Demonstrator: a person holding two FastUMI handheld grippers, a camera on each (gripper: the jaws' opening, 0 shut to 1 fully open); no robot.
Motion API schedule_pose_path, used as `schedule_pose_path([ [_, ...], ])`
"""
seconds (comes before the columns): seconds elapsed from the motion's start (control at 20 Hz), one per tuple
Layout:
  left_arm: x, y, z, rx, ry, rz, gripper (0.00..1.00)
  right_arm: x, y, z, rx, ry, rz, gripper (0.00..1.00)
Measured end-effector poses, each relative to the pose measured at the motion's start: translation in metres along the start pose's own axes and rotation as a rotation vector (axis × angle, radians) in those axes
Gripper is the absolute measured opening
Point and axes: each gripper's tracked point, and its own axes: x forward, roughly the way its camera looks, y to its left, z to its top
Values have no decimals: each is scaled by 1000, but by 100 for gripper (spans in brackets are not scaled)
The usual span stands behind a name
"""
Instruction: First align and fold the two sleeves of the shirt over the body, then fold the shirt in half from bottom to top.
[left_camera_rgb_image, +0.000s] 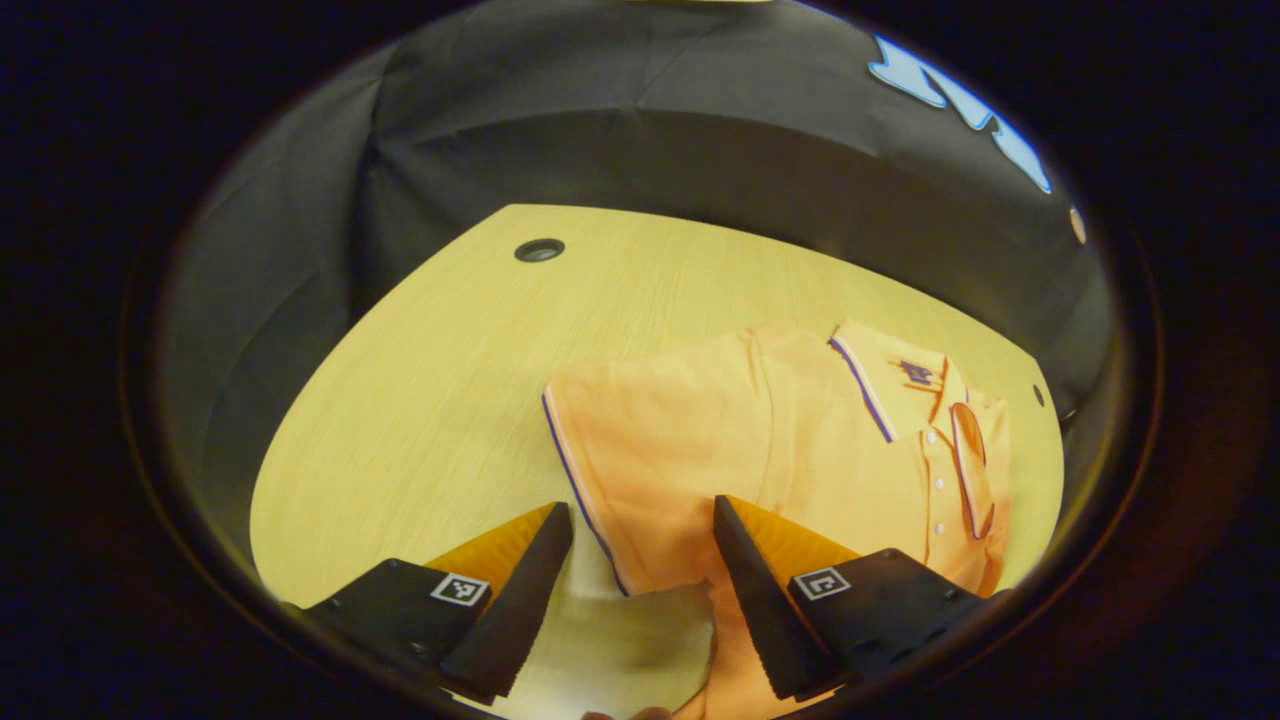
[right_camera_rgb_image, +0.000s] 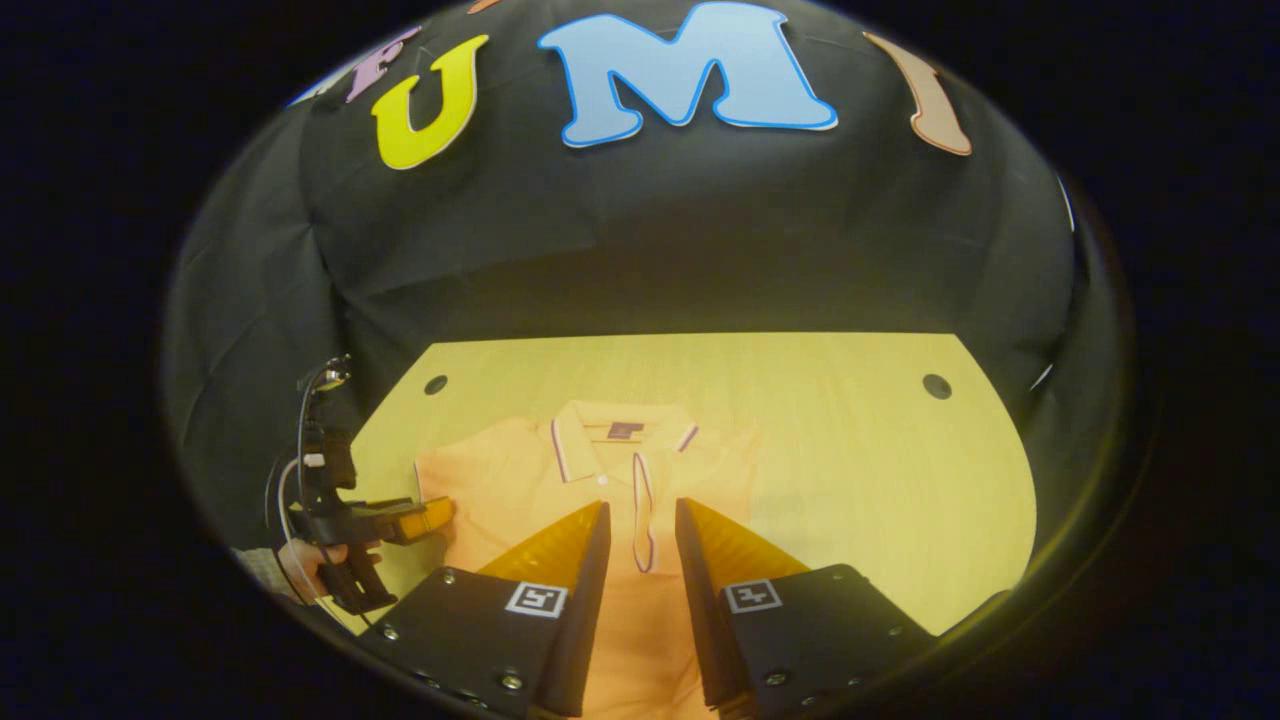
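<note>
On the wooden table (right_camera_rgb_image: 850, 450) lies an orange shirt (right_camera_rgb_image: 600, 480), its label unreadable; left gripper (left_camera_rgb_image: 640, 520) and right gripper (right_camera_rgb_image: 640, 520) spread.

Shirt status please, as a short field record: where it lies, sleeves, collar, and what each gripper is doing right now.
shirt: orange polo shirt lying flat on the wooden table, front side up
collar: collar at the far end, toward the booth wall; button placket visible
sleeve near left gripper: sleeve spread out on the table, striped cuff edge showing, not folded over the body
bottom-to-top fold: not yet done
left gripper: left gripper open, above the sleeve's cuff edge
right gripper: right gripper open, above the placket
</note>
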Motion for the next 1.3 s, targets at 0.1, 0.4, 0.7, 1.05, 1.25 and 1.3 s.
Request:
schedule_pose_path([
  [0.1,3,1,-3,20,-13,21,93,0,-1,-1,-1,3,-4,42],
  [0.4,8,-5,4,56,-39,20,43,0,1,-5,1,12,-4,43],
  [0.7,7,0,11,122,-51,64,12,-1,0,-8,16,18,-6,43],
  [1.05,-22,-66,70,367,-213,-2,12,-8,-15,-14,49,10,-32,43],
  [1.25,-46,-134,73,472,-278,-115,11,-17,-28,-22,90,9,-60,43],
  [1.3,-49,-151,68,502,-286,-141,12,-20,-32,-24,99,9,-69,43],
])
